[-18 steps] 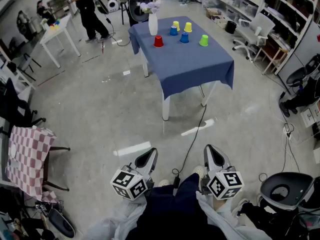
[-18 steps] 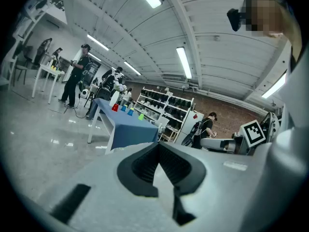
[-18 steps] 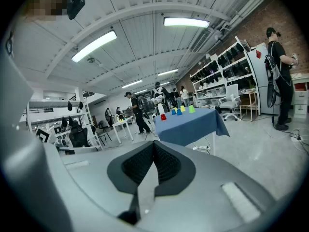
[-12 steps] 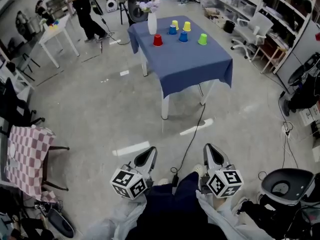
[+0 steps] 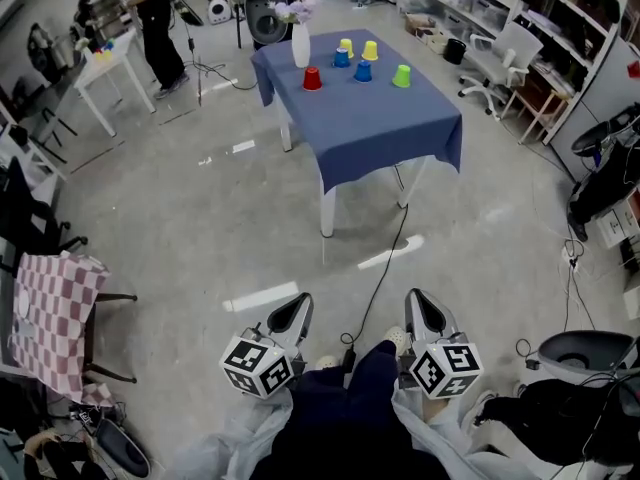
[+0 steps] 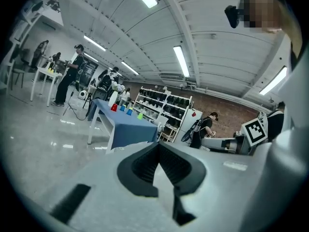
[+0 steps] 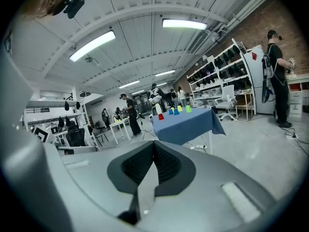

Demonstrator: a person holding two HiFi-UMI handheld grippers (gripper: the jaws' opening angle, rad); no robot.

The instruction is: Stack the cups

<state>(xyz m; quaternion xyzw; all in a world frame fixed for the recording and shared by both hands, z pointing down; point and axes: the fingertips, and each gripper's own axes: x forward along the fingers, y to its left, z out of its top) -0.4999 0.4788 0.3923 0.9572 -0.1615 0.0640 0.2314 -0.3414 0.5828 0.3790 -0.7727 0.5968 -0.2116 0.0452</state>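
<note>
The cups are far off, on a table (image 5: 380, 133) with a blue cloth, well away from both claws. There is a red cup (image 5: 312, 79), a green cup (image 5: 401, 76), two blue cups (image 5: 362, 71) and two yellow cups (image 5: 370, 50). Each one stands by itself, and none sits in another. They are too small to show what is inside. A white vase (image 5: 301, 48) near the red cup holds pale flowers.

The left claw (image 5: 298, 306) and the right claw (image 5: 420, 304) are low by the person's legs. Both are closed tight, with nothing in them.

The far yellow cup is partly hidden behind a blue one. A checked cloth (image 5: 55, 313) on the left is cut off by the edge.
</note>
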